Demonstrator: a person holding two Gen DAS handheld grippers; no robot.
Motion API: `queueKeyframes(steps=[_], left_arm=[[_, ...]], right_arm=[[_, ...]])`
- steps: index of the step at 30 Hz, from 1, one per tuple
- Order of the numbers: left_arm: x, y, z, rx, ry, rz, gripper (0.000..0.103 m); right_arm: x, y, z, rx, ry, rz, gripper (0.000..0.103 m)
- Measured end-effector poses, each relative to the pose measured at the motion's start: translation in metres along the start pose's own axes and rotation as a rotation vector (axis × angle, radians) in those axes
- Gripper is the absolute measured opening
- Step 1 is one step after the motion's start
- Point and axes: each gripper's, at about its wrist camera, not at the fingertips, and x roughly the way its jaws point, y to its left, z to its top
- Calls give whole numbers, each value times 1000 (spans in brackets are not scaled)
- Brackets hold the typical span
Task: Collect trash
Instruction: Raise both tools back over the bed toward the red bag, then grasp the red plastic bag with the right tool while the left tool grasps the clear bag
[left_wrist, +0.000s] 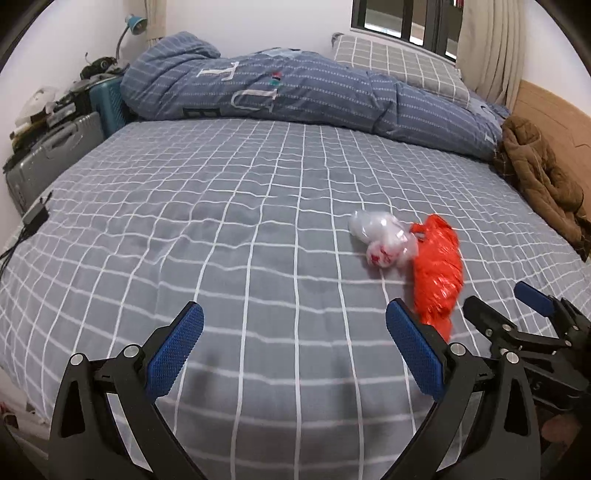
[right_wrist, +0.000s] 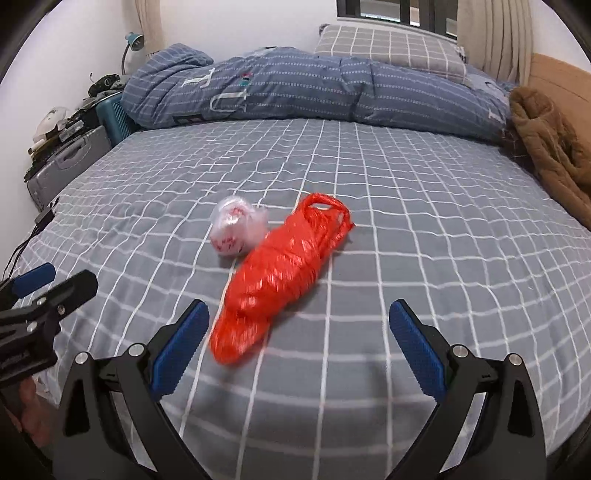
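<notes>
In the left wrist view, the left gripper (left_wrist: 293, 343) hangs over the near part of the bed (left_wrist: 184, 206), its jaws spread wide and holding nothing. The red plastic bag (left_wrist: 437, 273) lies on the checked sheet toward the right side of the bed, its near end partly covered by the right blue pad of this gripper. A small clear bag (left_wrist: 382, 238), with something white and red inside, lies just beside the far end of the red one; I cannot tell if they touch. The right gripper (left_wrist: 506, 299) enters from the right, near the red bag, and only part of it is in view.

In the right wrist view, the right gripper (right_wrist: 297, 345) is also wide open and empty. The red plastic bag (right_wrist: 280, 273) lies ahead of it, with the near end reaching between the two pads but closer to the left one. The clear bag (right_wrist: 234, 230) lies to the far left of the red bag.

I judge that this is the approach step, nothing being collected yet. The next move calls for lowering the right gripper around the red bag and closing on a bunched part, because thin plastic slips easily.

Both bags are blurred, so the content of the clear bag is hard to make out. No trash bin is visible.
</notes>
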Motion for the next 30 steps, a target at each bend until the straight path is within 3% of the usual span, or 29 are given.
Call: queueKeyframes(steps=[5, 11, 16, 19, 30], left_arm=[[25, -5, 18, 19, 9, -4, 97], [50, -10, 33, 30, 21, -13, 97], [65, -16, 42, 26, 31, -27, 97], [71, -25, 45, 41, 32, -33, 97], [91, -58, 55, 69, 38, -69, 97]], right_arm=[[28, -3, 13, 44, 15, 19, 91], [58, -2, 17, 49, 69, 49, 76], [64, -2, 17, 41, 85, 88, 49], [61, -6, 18, 50, 81, 106, 40], [27, -59, 33, 61, 4, 31, 39]])
